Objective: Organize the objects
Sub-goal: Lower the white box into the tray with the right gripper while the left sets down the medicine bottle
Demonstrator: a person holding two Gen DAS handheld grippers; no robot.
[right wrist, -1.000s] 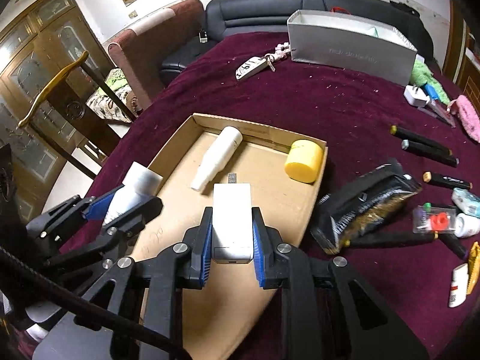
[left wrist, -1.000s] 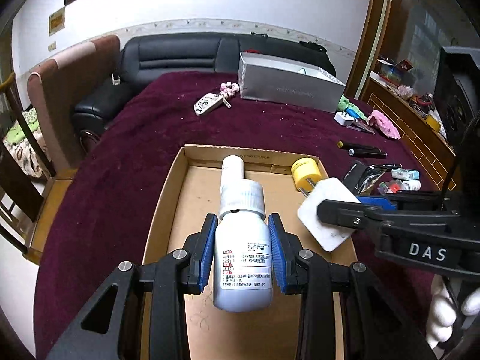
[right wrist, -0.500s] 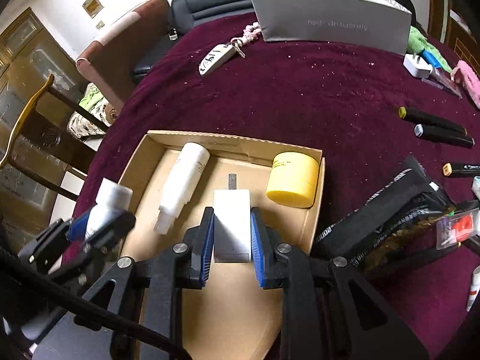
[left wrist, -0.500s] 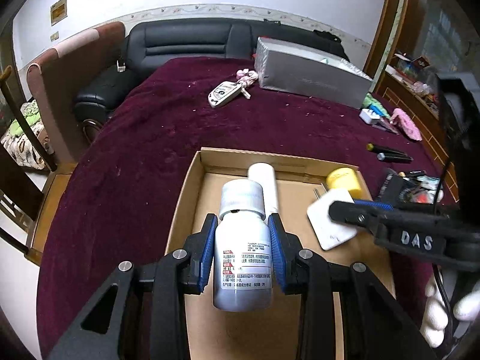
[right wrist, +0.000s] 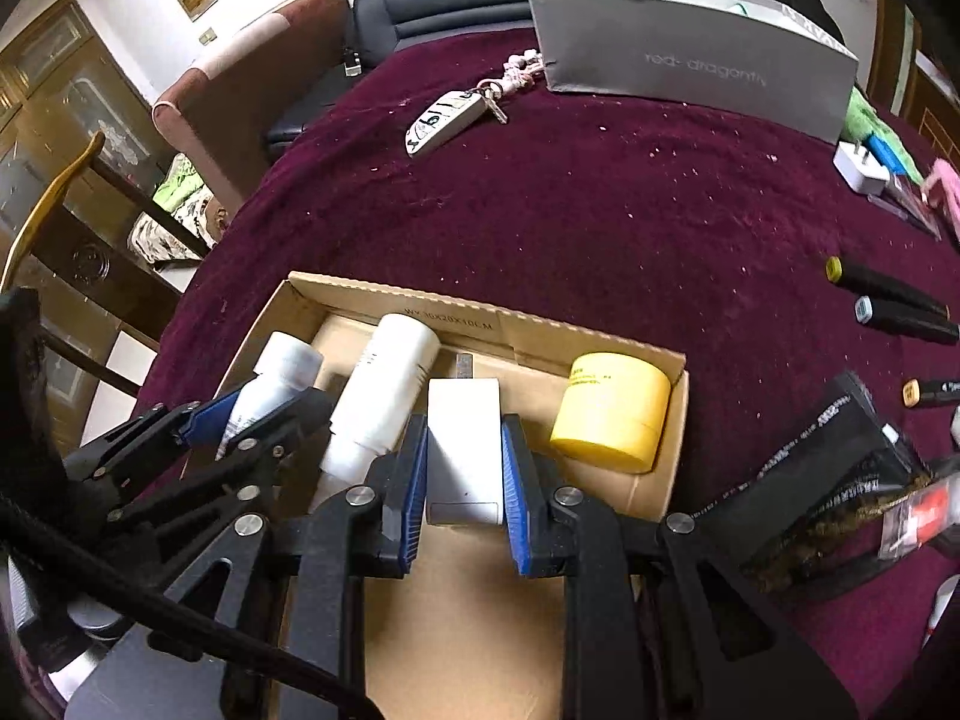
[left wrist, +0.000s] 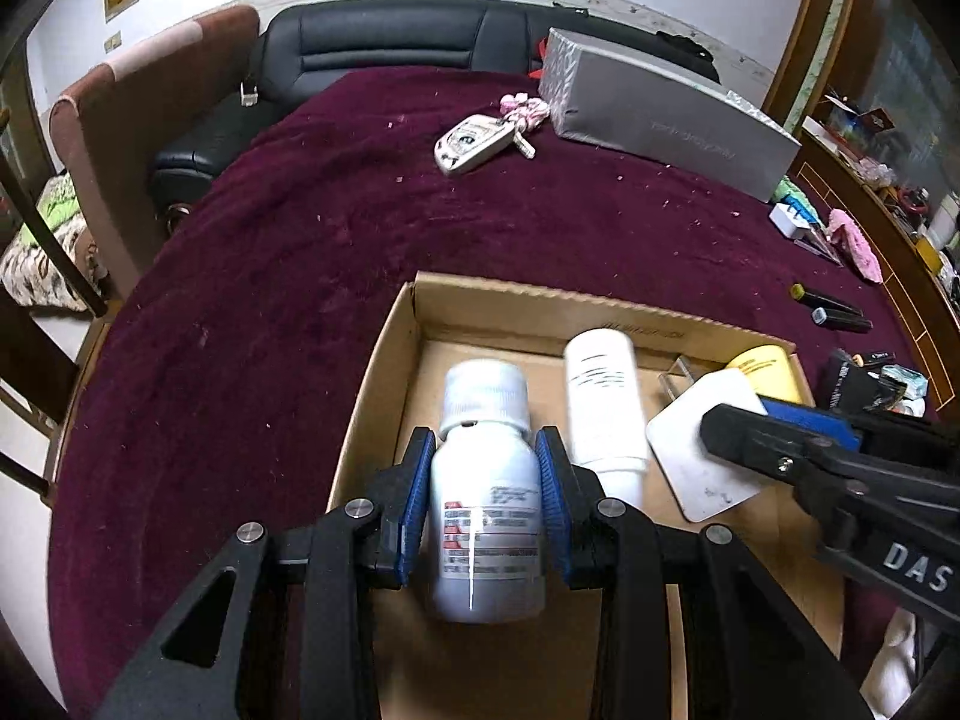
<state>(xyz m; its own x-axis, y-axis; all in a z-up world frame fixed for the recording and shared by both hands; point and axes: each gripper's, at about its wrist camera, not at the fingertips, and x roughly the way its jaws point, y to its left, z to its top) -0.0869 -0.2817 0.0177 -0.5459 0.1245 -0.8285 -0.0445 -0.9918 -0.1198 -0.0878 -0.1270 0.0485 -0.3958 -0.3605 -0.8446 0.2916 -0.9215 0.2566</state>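
**Both grippers now low in the box, items not yet released**

Compared with one second ago, both grippers have come forward and down into the cardboard box (left wrist: 384,396), and the white tube (left wrist: 603,396), which was behind the bottle before, now lies just to its right.

Left gripper (left wrist: 485,498) holds the white pill bottle (left wrist: 486,498) tightly between its blue pads, cap pointing to the far wall of the box, near the left wall. Right gripper (right wrist: 463,468) is closed on the white charger (right wrist: 463,450), whose metal plug points to the far wall; it sits between the tube and the yellow jar (right wrist: 609,411), which lies in the far right corner. Whether the bottle and the charger already touch the box floor, I cannot tell.

Outside the box, on the dark red cloth (right wrist: 600,210), wait markers (right wrist: 888,300), a black packet (right wrist: 840,468), a key fob (right wrist: 444,120) and a grey gift box (right wrist: 690,66).

My judgement of the risks: the two grippers work very near each other, so opening one may knock the other or push the tube. If the bottle is released on its side, it may roll against the tube. The light box may also slide on the cloth if a finger presses its wall.
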